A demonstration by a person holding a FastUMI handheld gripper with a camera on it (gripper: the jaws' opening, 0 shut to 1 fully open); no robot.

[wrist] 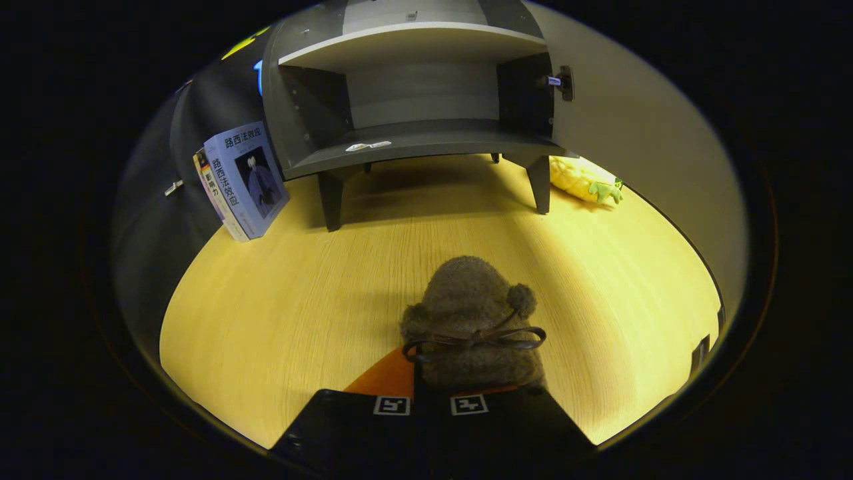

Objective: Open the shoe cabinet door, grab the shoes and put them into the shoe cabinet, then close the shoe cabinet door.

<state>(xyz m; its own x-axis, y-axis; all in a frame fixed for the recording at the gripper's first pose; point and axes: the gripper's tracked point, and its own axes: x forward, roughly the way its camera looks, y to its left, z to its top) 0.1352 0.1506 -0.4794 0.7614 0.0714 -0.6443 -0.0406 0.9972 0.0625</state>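
Note:
A brown fuzzy shoe (470, 313) with a dark bow, two pompoms and an orange lining hangs over the wooden floor, its toe pointing toward the cabinet. My gripper (430, 400) is shut on its heel end, both fingers pressed close together on it. Beyond the shoe stands the grey shoe cabinet (413, 143) on short legs. Its pale door (633, 133) is swung open to the right, and its lower compartment and the white shelf (413, 40) above it hold nothing.
Two books (243, 180) lean against the dark wall left of the cabinet. A yellow pineapple plush toy (586, 180) lies by the cabinet's right leg, under the open door. Wooden floor (300, 287) stretches between the shoe and the cabinet.

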